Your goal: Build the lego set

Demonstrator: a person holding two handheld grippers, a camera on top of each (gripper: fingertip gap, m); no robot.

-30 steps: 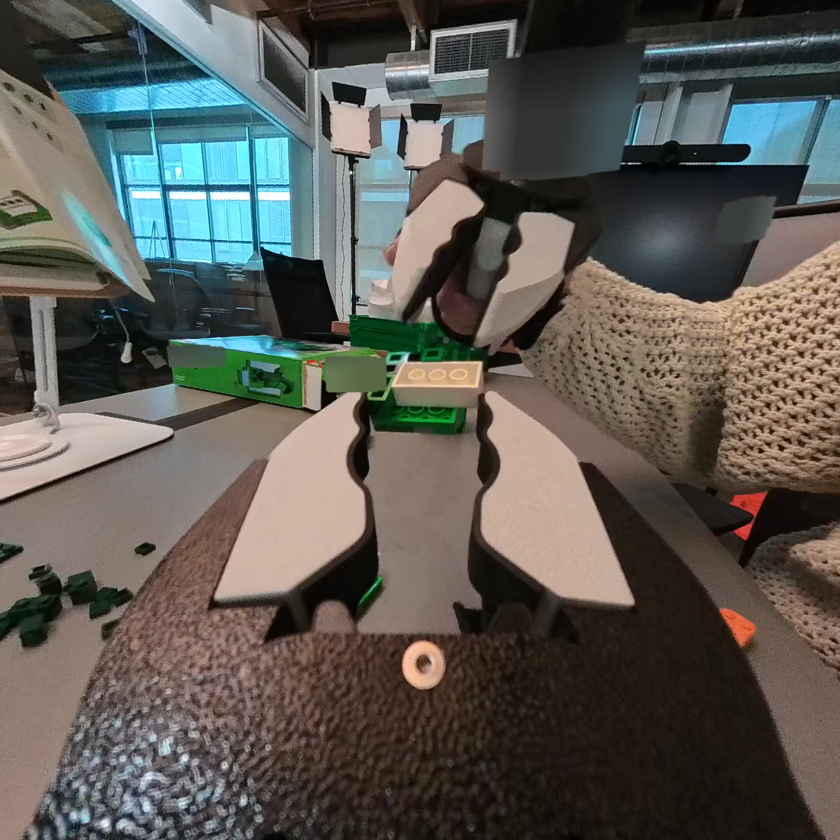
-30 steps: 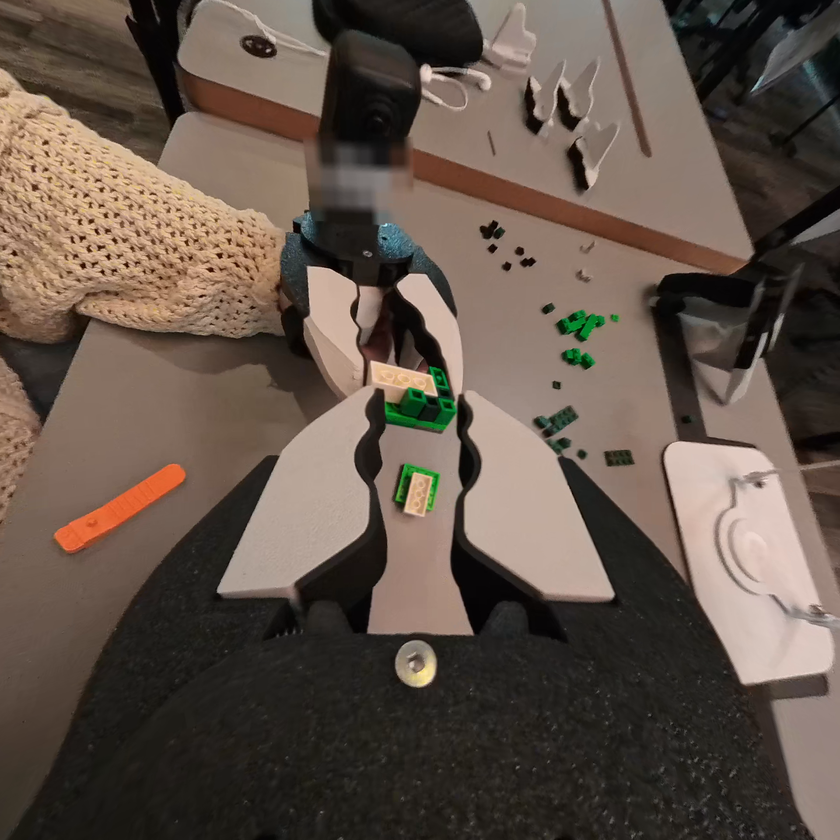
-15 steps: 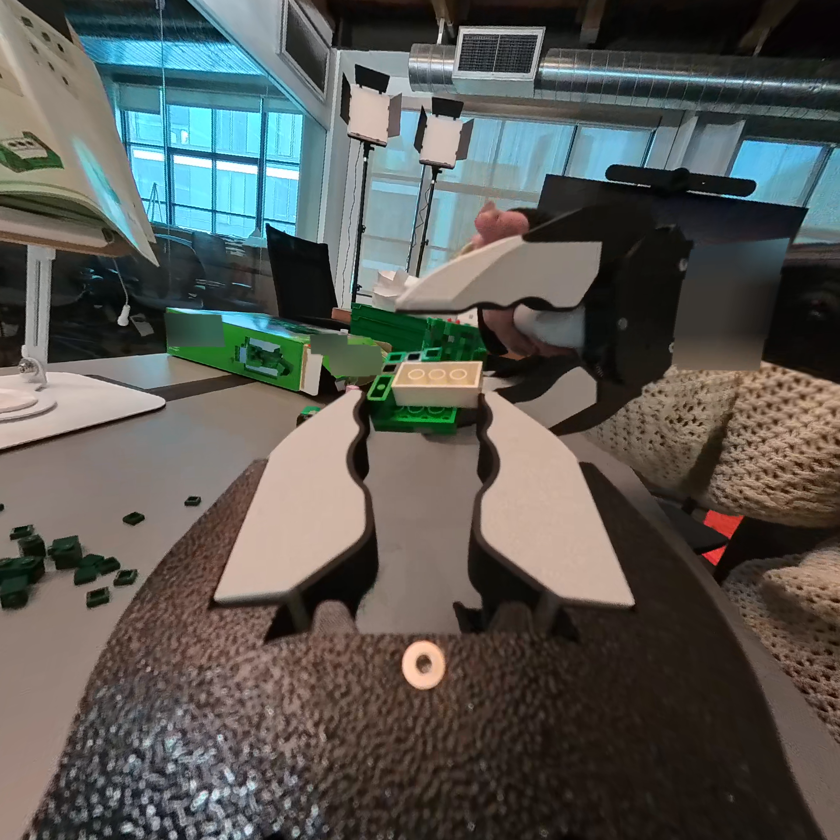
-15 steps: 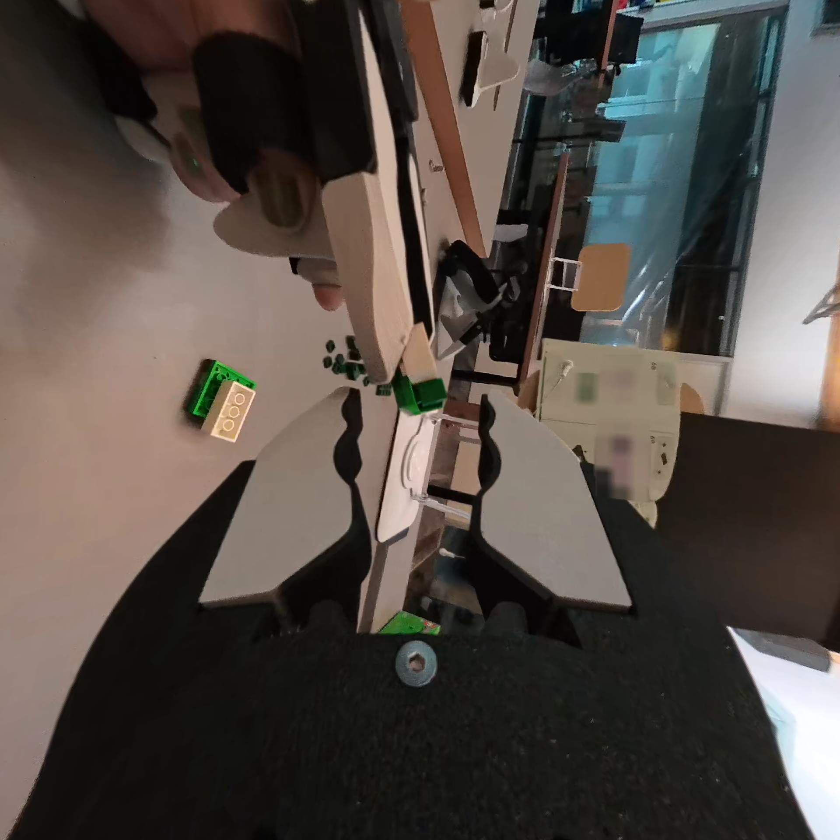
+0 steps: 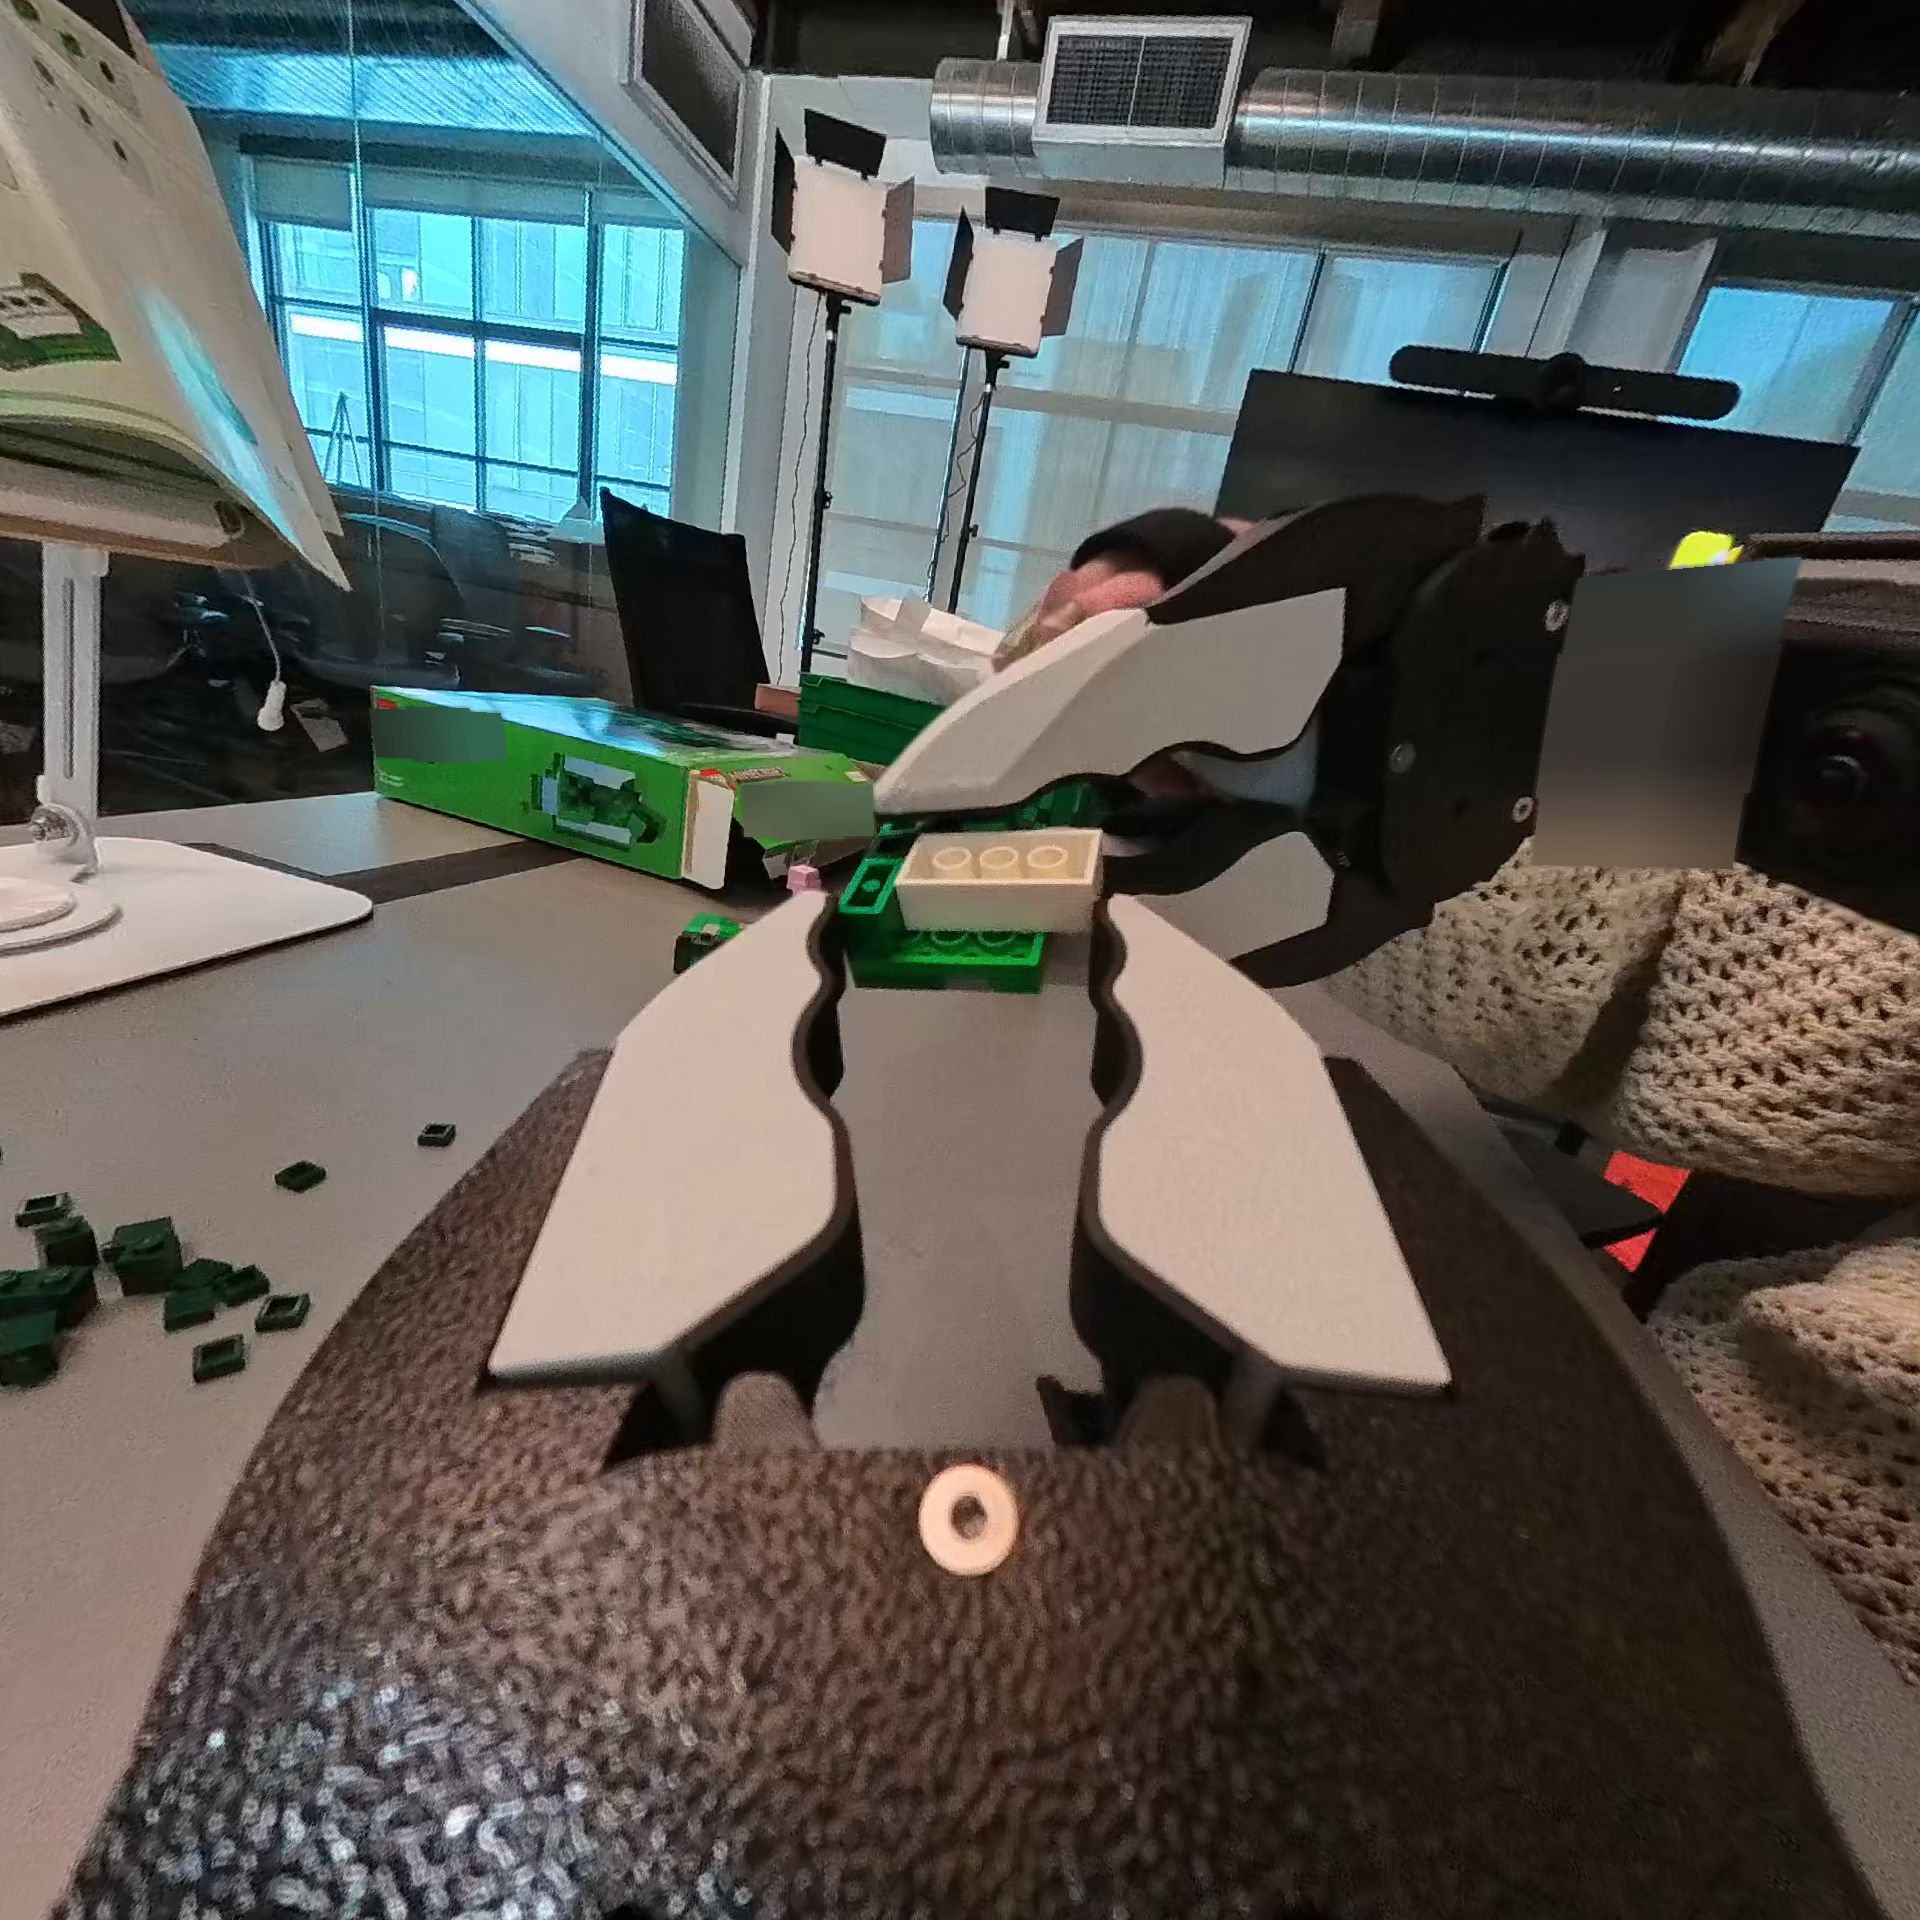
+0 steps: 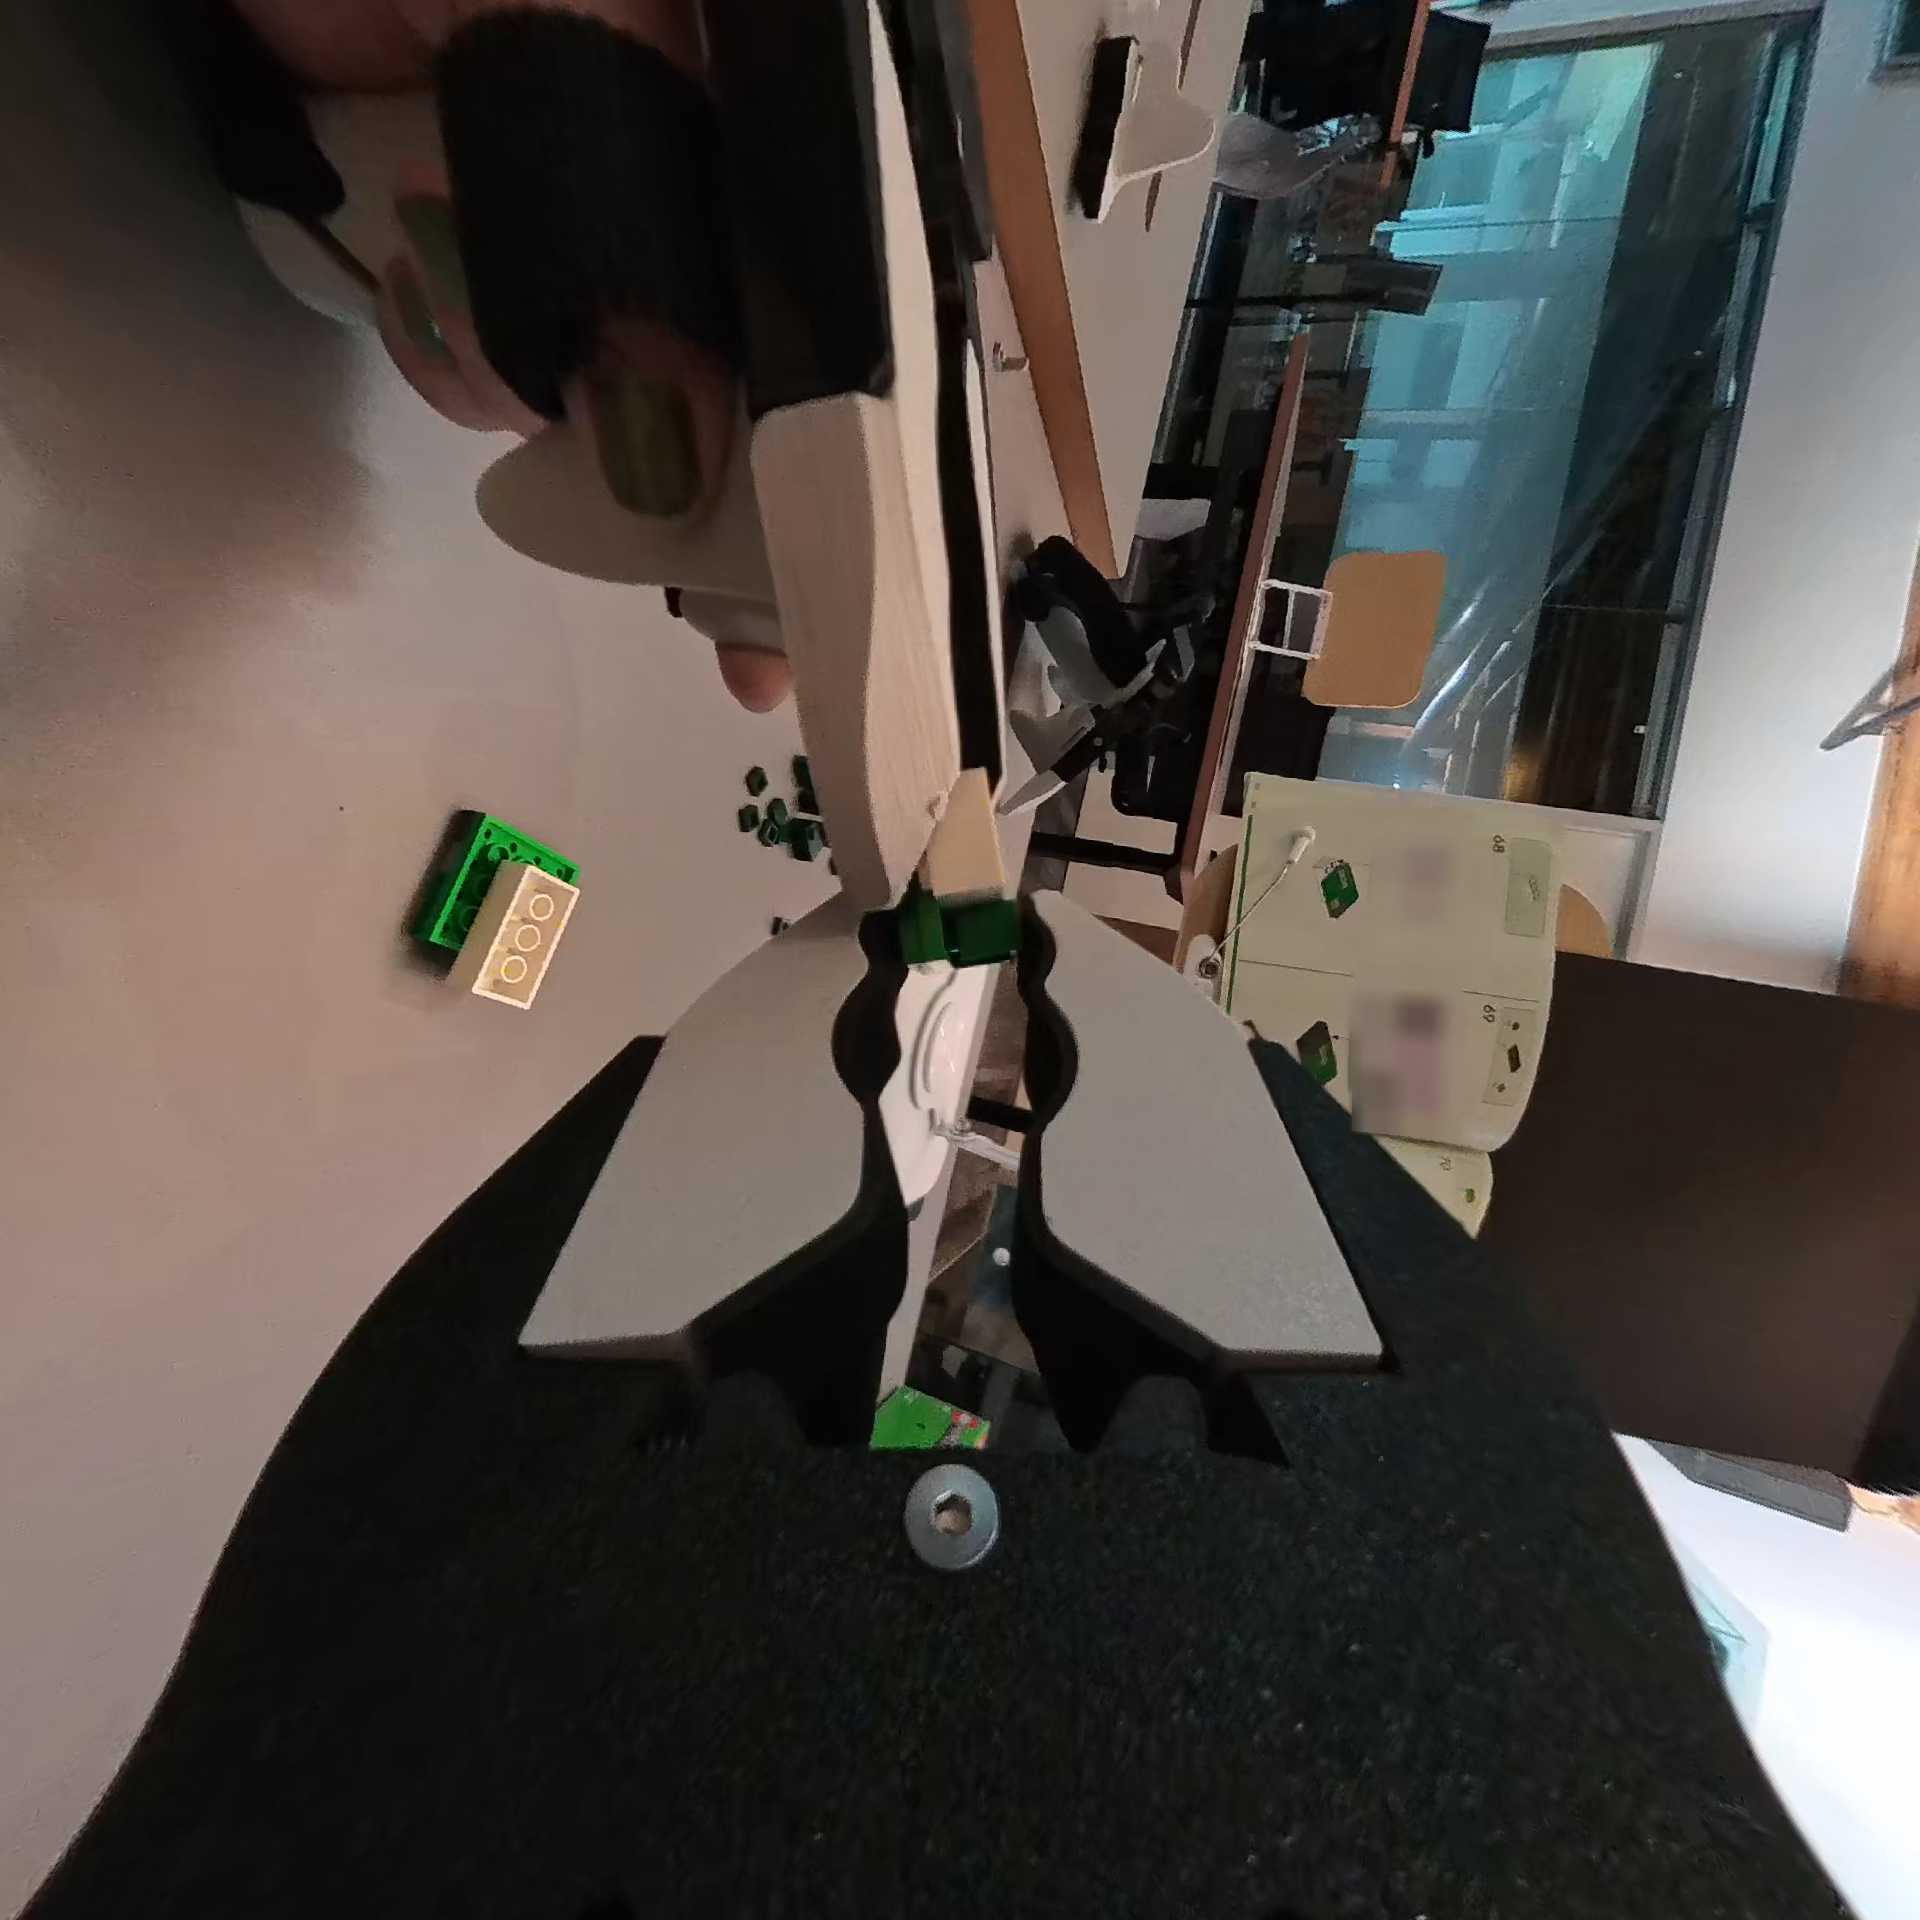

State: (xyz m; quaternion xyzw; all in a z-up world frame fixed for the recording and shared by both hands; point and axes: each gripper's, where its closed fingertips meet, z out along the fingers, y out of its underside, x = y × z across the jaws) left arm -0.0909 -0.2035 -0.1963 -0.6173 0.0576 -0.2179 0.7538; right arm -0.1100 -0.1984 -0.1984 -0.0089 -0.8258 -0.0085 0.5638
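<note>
Between your left gripper's point(image 5: 961, 925) smooth grey fingers: blocky green-and-cream brick assembly point(image 5: 966, 914), pinched above grey table point(image 5: 312, 1039). Right wrist view, rolled sideways: your right gripper point(image 6: 945, 935) clamps same assembly's green end point(image 6: 961, 930); second glossy brick stack point(image 6: 499, 914) lies on table.

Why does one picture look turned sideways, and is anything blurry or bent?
Right wrist view: the camera is rolled, so the table stands like a wall; the loose green and cream brick stack smears with motion blur. Left wrist view: sharp and level, though the wide lens bows the ceiling duct and window frames.
</note>
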